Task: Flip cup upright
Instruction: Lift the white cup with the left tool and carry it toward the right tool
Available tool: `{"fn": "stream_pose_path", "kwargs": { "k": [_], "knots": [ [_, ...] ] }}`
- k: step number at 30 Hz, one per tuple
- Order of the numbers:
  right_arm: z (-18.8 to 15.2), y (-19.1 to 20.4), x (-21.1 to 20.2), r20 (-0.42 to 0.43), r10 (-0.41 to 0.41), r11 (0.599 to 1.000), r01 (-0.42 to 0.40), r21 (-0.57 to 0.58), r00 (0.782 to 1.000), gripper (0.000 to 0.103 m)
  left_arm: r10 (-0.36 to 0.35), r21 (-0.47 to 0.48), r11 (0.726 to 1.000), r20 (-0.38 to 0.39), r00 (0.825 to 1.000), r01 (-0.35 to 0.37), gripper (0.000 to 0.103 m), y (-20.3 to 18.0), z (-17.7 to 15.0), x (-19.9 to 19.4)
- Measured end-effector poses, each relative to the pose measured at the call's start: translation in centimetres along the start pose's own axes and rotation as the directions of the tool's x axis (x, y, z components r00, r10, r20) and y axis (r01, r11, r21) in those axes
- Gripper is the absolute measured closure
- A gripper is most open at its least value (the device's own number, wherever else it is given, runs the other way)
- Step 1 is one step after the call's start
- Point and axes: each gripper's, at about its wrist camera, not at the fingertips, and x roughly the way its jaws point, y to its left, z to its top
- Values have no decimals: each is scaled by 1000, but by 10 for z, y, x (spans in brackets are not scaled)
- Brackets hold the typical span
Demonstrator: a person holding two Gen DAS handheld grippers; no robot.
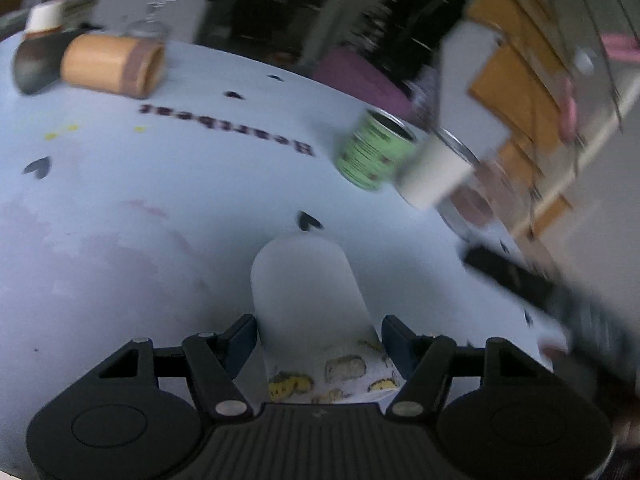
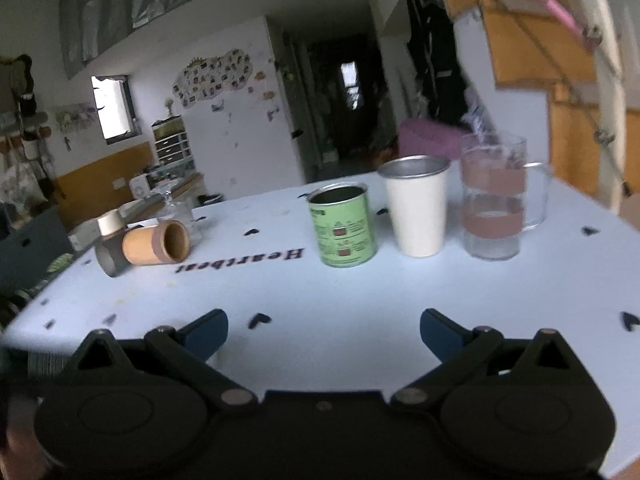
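Observation:
In the left wrist view my left gripper (image 1: 319, 338) is shut on a white cup (image 1: 308, 300) with yellow cartoon prints near its rim end. The cup points away from me along the fingers, its closed base toward the table's middle, held over the pale blue table (image 1: 120, 220). The view is tilted and blurred. In the right wrist view my right gripper (image 2: 324, 330) is open and empty, low over the table's near part (image 2: 360, 288). The held cup does not show in the right wrist view.
A tan cylinder with a dark lid lies on its side (image 2: 154, 246) (image 1: 112, 64) at the left. A green tin (image 2: 344, 226) (image 1: 374, 150), a white metal cup (image 2: 418, 206) (image 1: 434, 174) and a glass mug (image 2: 494, 198) stand upright at the back right.

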Motion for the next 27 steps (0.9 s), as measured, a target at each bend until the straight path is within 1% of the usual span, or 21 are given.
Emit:
{"fn": "stream_pose_path", "kwargs": {
  "k": [1,3,6,9,12,14,16,19,22,27],
  "knots": [
    [6,1,8,-23,19,1000,-18,17,1000,0,5,12,1000,-9,1000,-5,23,-2,-3,0],
    [15,7,26,-70,49,998,-47,37,996,0,16,27,1000,-15,1000,-16,18,-4,-7,2],
    [22,21,53,-150,78,997,-74,34,986,0,15,43,999,-17,1000,-14,17,-6,-15,0],
    [19,37,76,-226,101,995,-102,7,969,0,28,83,996,-27,999,-25,13,-10,-18,-2],
    [14,50,92,-295,119,991,-131,-20,948,0,39,130,991,-38,999,-34,12,-12,-21,-2],
    [9,52,98,-328,110,991,-128,-33,938,0,54,151,987,-32,998,-48,12,-11,-23,-5],
    [4,50,99,-339,85,993,-107,-48,937,0,68,157,986,-19,997,-64,10,-6,-25,-9],
    [0,36,93,-328,62,997,-74,-25,943,0,74,154,985,-6,997,-73,9,2,-26,-16],
    [-4,22,79,-316,43,999,-48,-8,948,0,99,134,986,23,995,-101,9,11,-27,-23],
    [-13,7,53,-304,22,1000,-21,8,953,0,112,77,990,59,992,-116,9,27,-24,-31]
  ]
}}
